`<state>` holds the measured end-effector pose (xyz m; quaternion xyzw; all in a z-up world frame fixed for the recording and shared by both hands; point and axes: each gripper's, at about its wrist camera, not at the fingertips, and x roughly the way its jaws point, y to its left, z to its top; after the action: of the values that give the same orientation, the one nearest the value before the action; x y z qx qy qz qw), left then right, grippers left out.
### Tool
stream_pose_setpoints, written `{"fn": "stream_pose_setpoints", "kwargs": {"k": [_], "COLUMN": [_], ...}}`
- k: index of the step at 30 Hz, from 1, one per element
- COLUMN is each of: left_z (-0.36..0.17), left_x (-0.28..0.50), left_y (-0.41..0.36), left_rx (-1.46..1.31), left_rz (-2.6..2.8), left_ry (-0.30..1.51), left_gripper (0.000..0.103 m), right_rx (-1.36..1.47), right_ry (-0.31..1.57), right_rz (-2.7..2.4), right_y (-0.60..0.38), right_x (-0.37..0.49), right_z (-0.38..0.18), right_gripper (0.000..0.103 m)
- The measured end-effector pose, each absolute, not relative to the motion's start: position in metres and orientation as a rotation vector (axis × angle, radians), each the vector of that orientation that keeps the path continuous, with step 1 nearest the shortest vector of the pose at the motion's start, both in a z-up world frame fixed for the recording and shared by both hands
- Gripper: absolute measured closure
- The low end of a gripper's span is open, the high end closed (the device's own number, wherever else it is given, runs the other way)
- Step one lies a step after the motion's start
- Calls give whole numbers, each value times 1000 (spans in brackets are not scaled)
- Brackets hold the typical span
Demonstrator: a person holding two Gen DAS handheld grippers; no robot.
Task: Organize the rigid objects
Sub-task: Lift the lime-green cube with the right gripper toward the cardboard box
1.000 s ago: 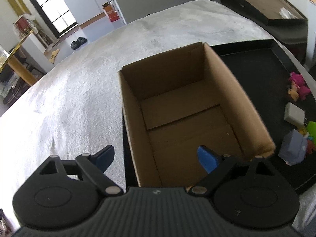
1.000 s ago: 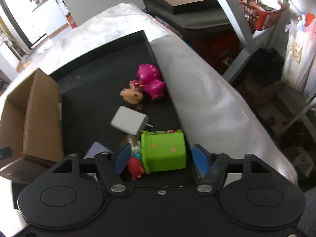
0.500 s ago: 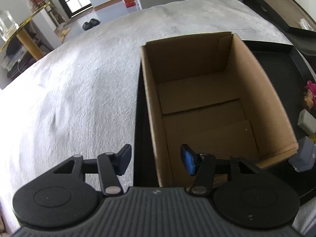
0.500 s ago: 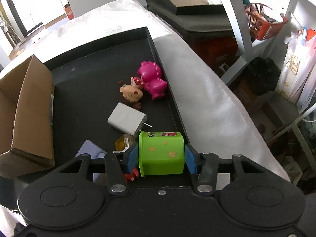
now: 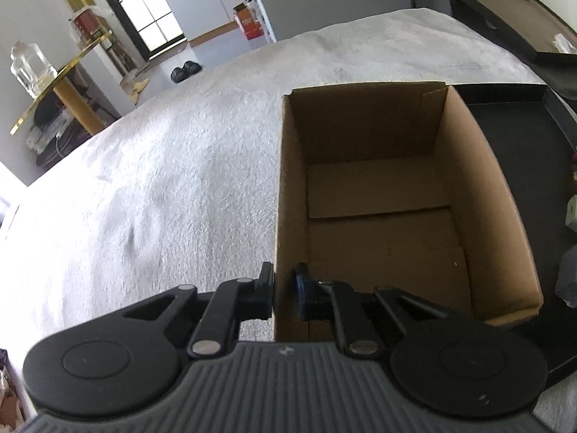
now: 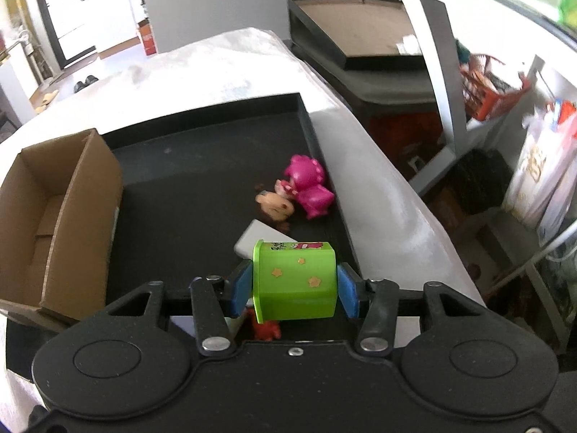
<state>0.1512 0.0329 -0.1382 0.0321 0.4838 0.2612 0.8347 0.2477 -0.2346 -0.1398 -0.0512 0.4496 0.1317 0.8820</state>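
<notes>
Right wrist view: the green box [image 6: 295,281], dotted with orange stars, is clamped between the blue pads of the right gripper [image 6: 294,287] and is held clear of the black tray [image 6: 202,195]. Just beneath it a small red figure [image 6: 266,329] is partly seen. Behind the box a white block [image 6: 256,239] lies on the tray, and farther back a tan doll head [image 6: 274,205] and a pink figure [image 6: 308,184] are found touching each other near the tray's right rim. At the left of the tray the cardboard box [image 6: 54,223] stands open.

In the left wrist view, the near left wall of the cardboard box [image 5: 396,216] is pinched by the left gripper [image 5: 285,290], one finger outside and one inside. Nothing is seen inside the box. A white cloth [image 5: 162,180] is spread beyond, covering the table.
</notes>
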Motion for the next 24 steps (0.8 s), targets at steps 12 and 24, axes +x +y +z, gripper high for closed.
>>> {"fn": "stream_pose_setpoints", "kwargs": {"k": [12, 24], "left_z": [-143, -144], "left_x": [147, 148], "left_y": [40, 53], "left_rx": [93, 95], "left_rz": [517, 441], "left_ry": [981, 982], "left_gripper": [92, 91], "right_rx": [-186, -228], "right_ry": [859, 766], "right_rz": [366, 472], "right_y": [-196, -154], "right_x": [234, 217], "right_z": [-114, -101], "right_gripper": [55, 55]}}
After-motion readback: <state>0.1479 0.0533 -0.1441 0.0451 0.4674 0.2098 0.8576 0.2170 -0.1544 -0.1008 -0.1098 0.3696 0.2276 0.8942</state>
